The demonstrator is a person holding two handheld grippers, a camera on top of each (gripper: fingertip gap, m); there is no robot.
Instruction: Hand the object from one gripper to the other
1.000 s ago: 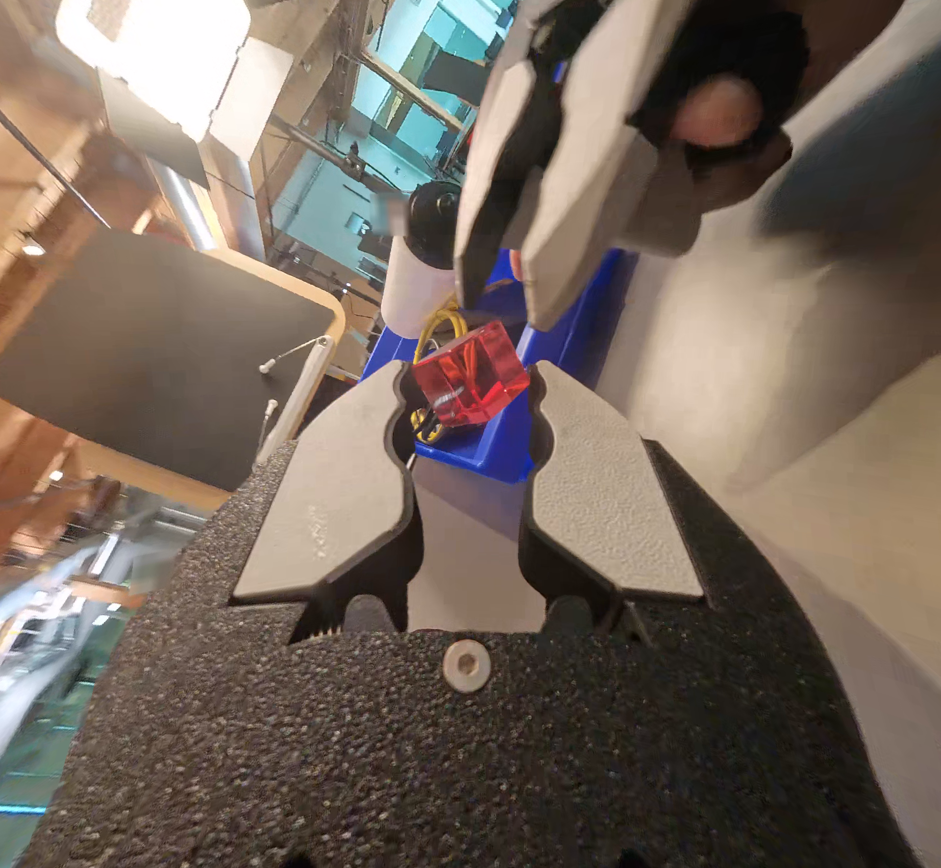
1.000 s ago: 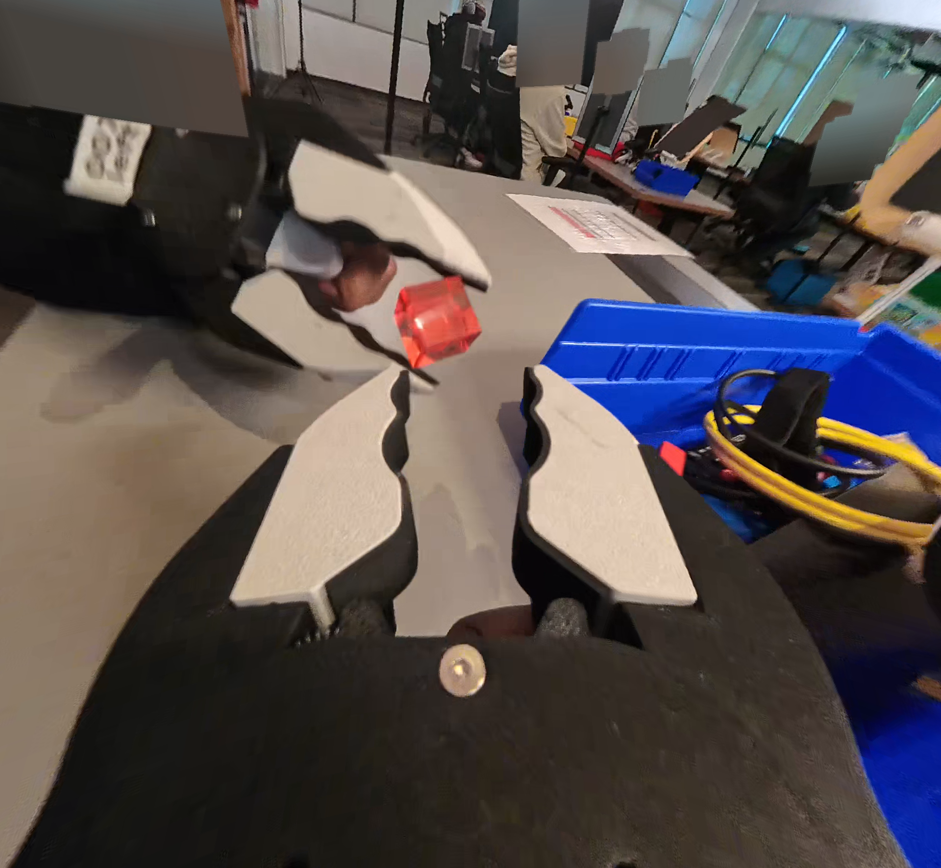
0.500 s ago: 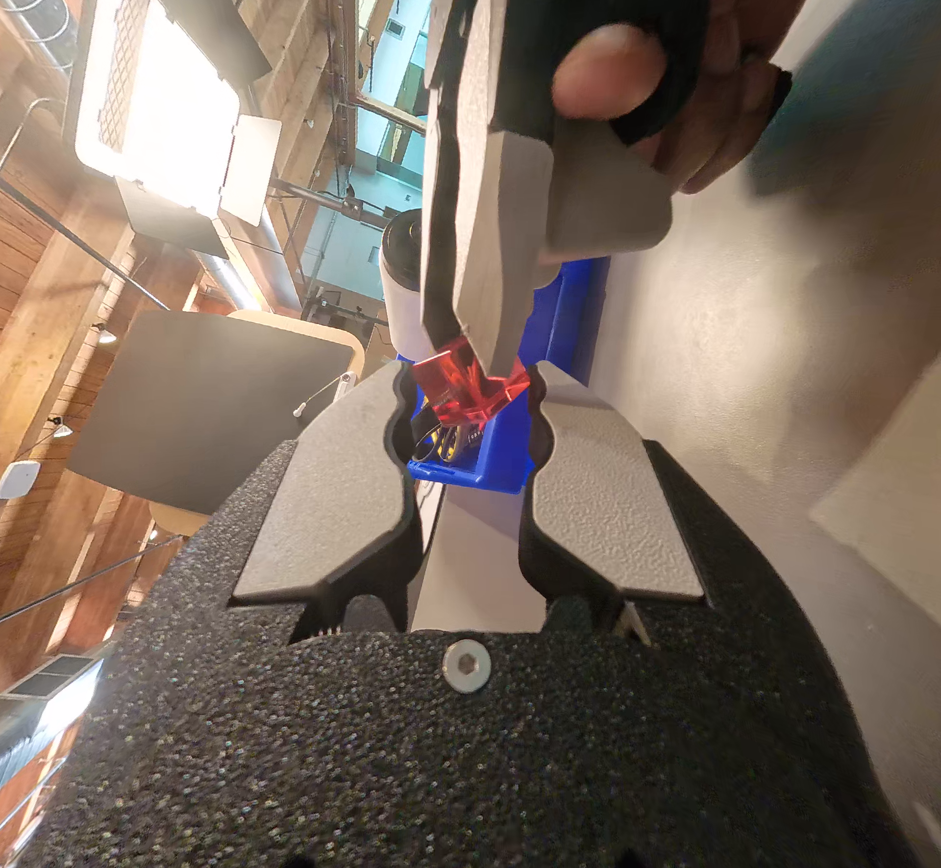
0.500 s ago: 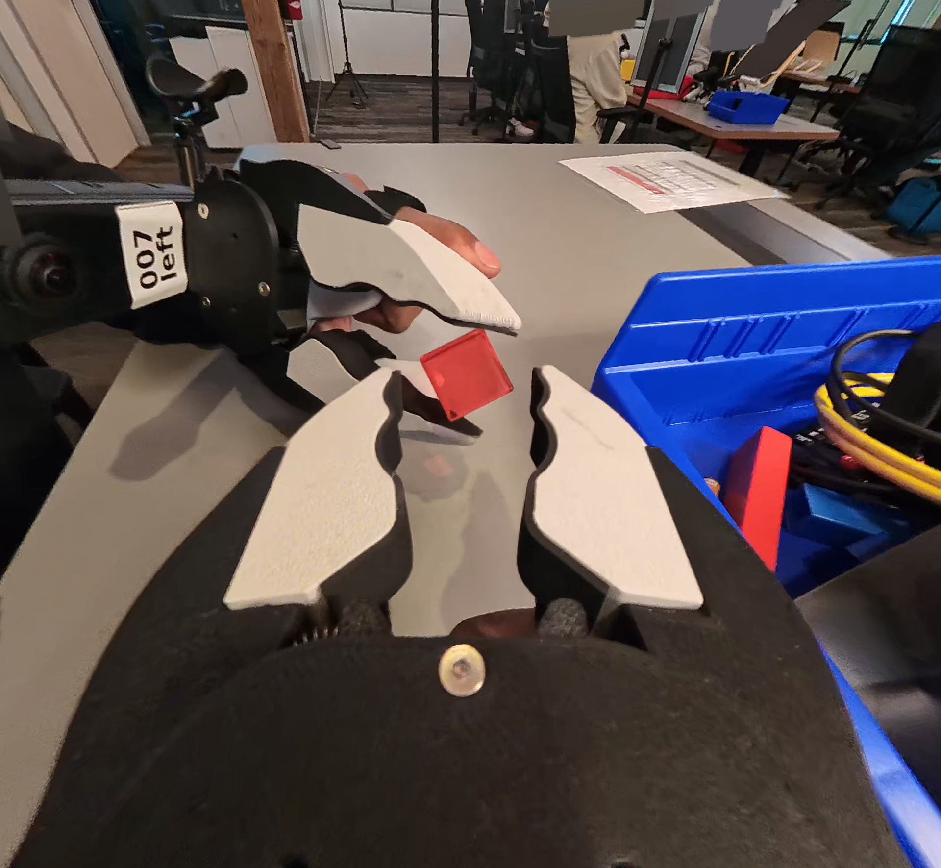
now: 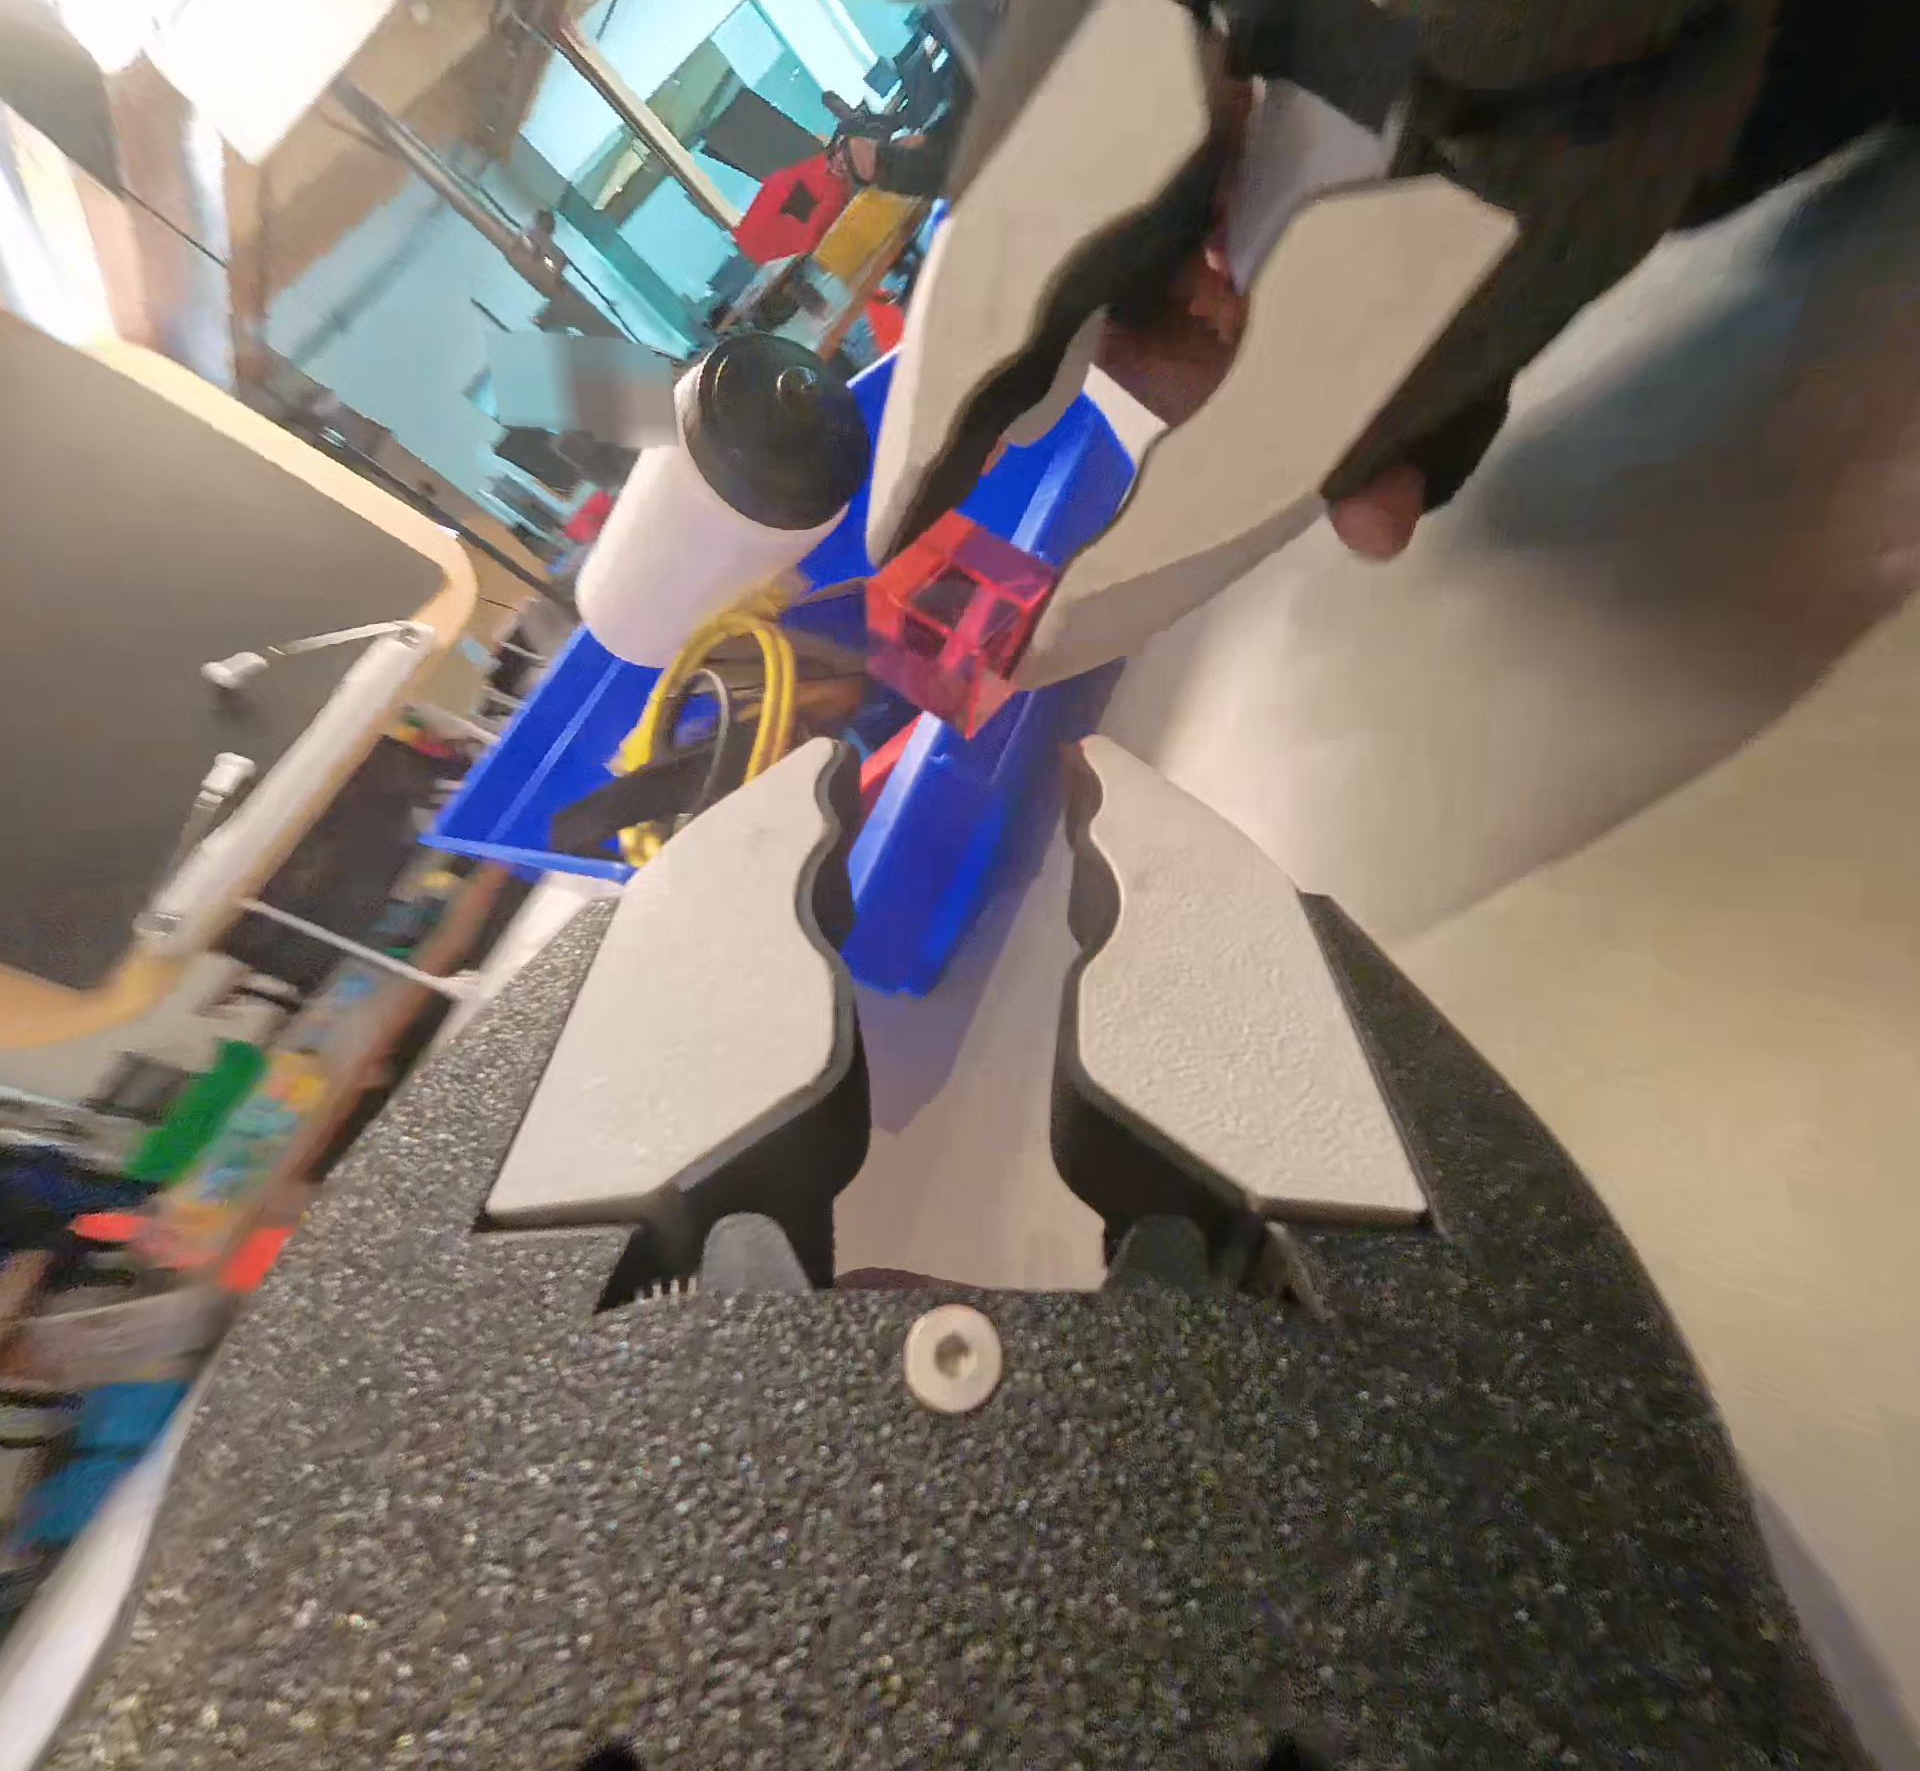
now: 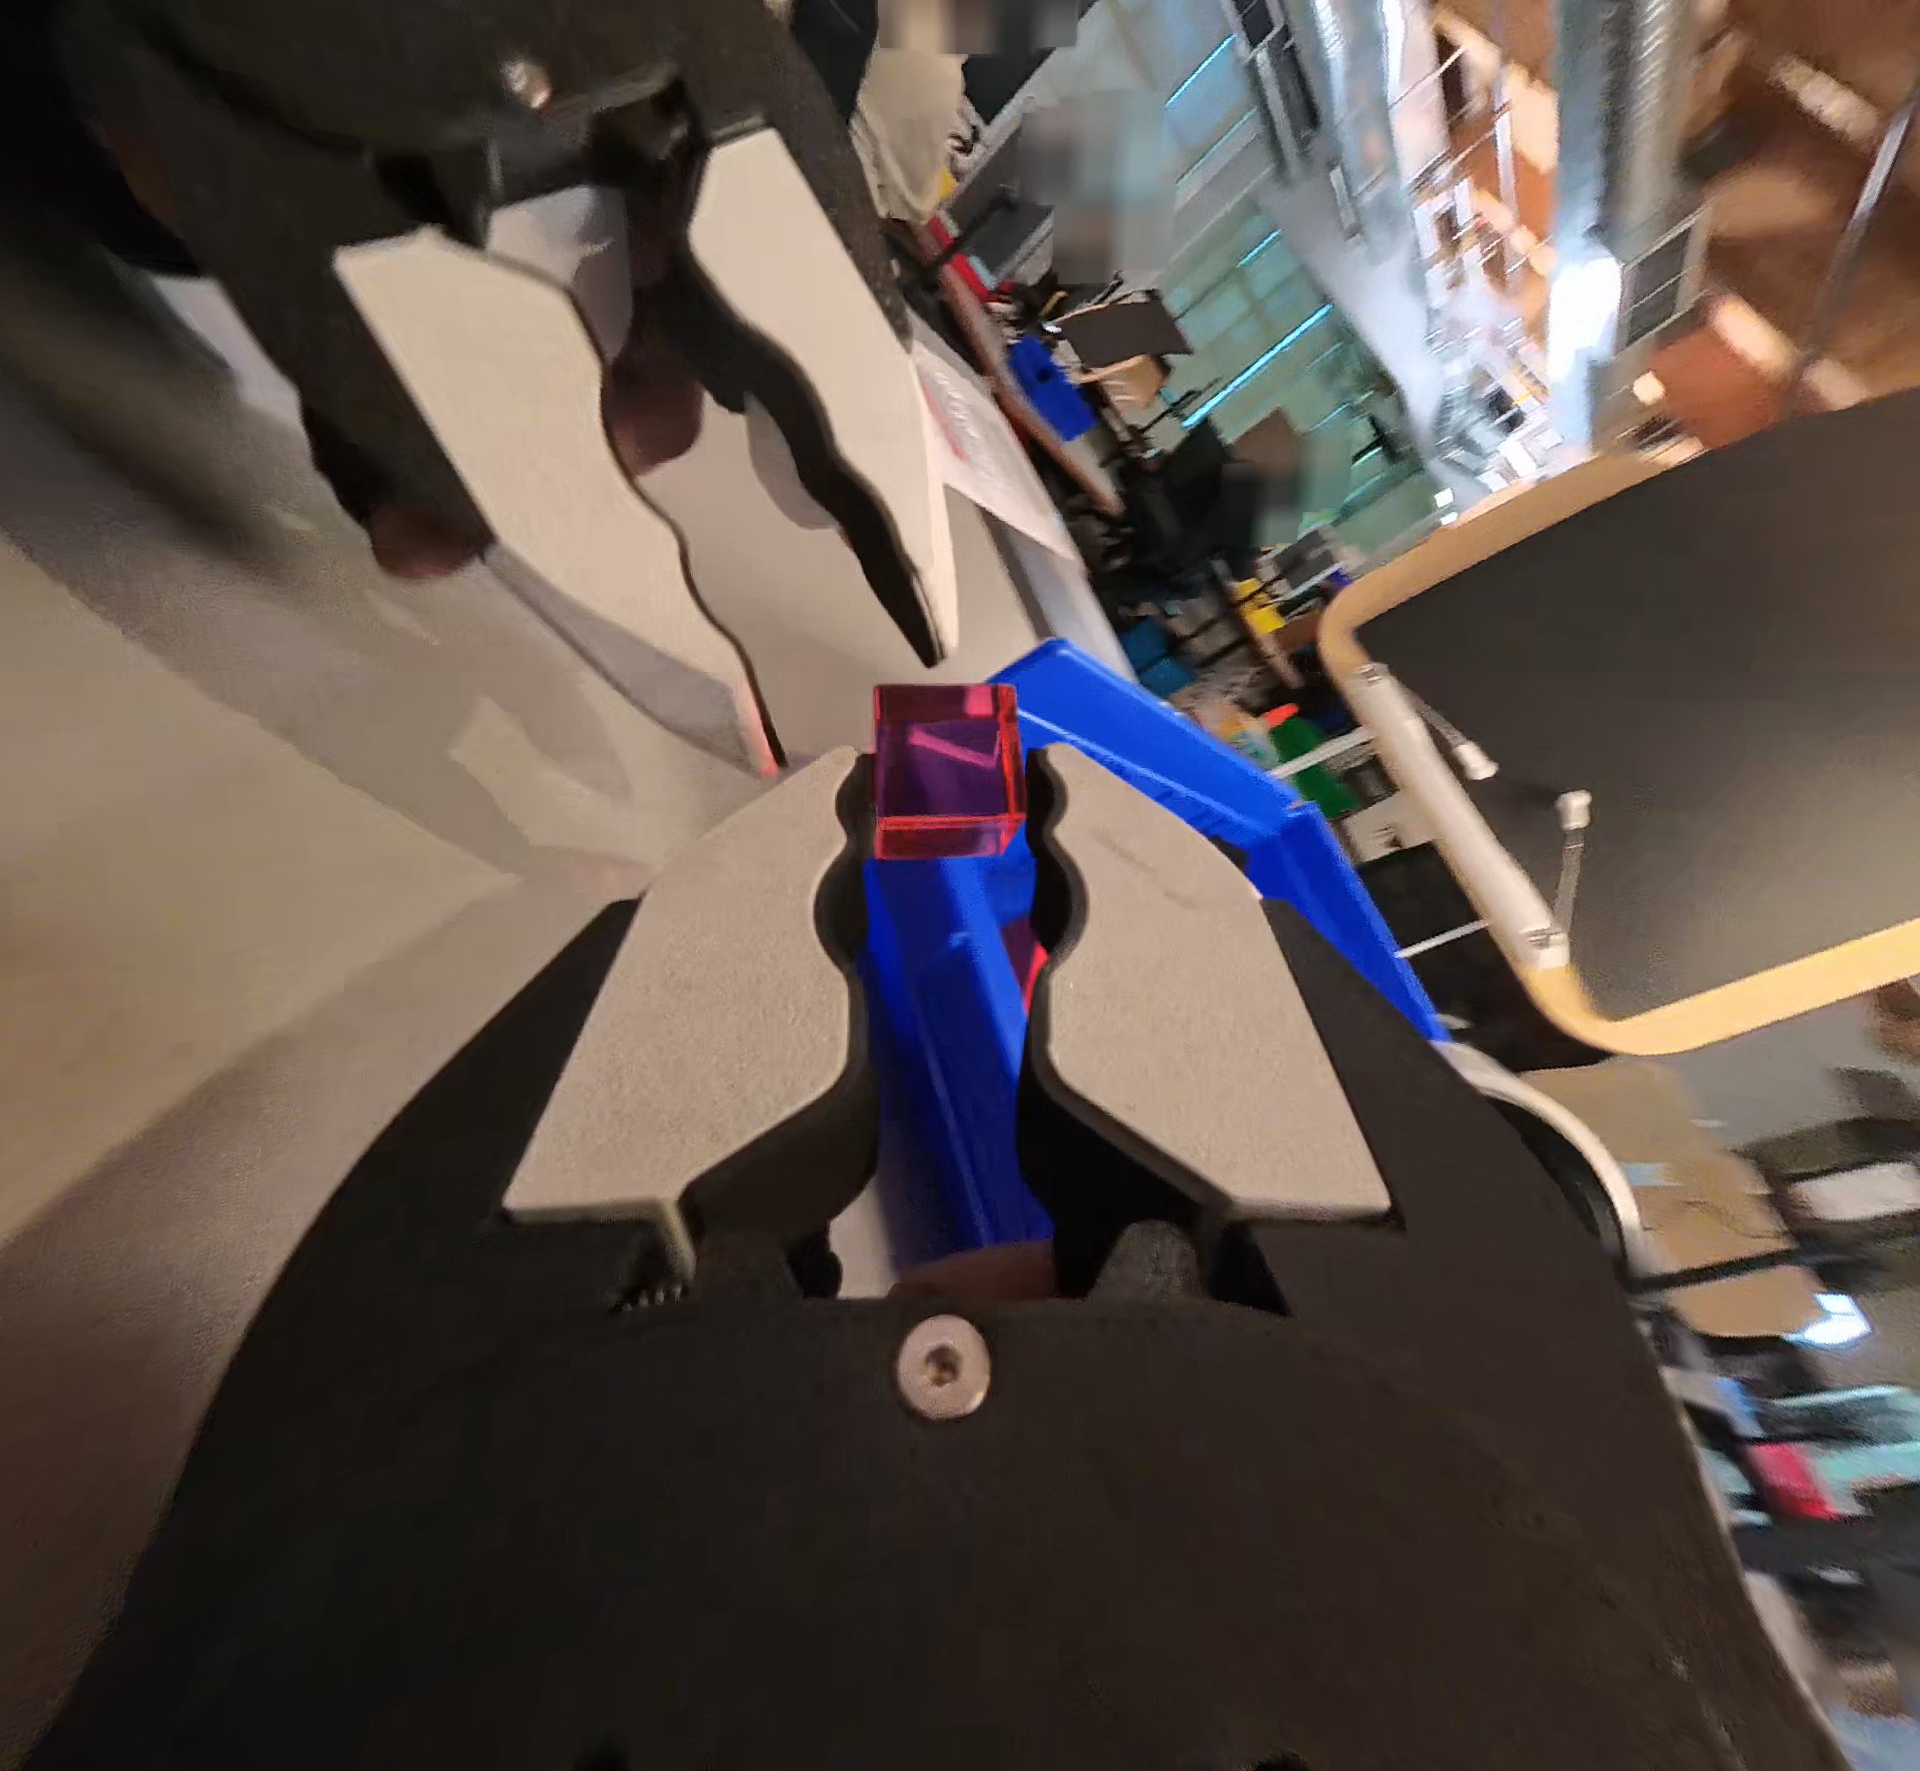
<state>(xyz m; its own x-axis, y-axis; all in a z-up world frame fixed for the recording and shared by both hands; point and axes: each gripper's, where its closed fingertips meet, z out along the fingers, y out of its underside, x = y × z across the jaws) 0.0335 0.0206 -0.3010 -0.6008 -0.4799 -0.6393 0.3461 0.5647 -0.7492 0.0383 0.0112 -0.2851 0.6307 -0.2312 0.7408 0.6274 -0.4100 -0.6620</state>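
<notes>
A clear red cube (image 6: 948,771) sits clamped between the tips of my right gripper (image 6: 945,781), which is shut on it. In the left wrist view the right gripper (image 5: 961,615) comes in from the top with the cube (image 5: 956,625) at its tips, just beyond my left gripper (image 5: 956,765). My left gripper is open and empty, its fingers apart from the cube. It also shows in the right wrist view (image 6: 852,708), at the upper left, open, with its fingertips just beyond the cube. Both are held above the grey table (image 5: 1558,994).
A blue bin (image 5: 935,890) stands on the table behind the grippers, with a yellow cable (image 5: 769,682) and a white bottle with a black cap (image 5: 707,537) in it. A paper sheet (image 6: 987,464) lies farther off. A dark wood-edged tabletop (image 6: 1662,734) stands nearby.
The left gripper held the cube and has let it go and opened. The right gripper moved in, shut on the cube and now holds it. Both views have tilted.
</notes>
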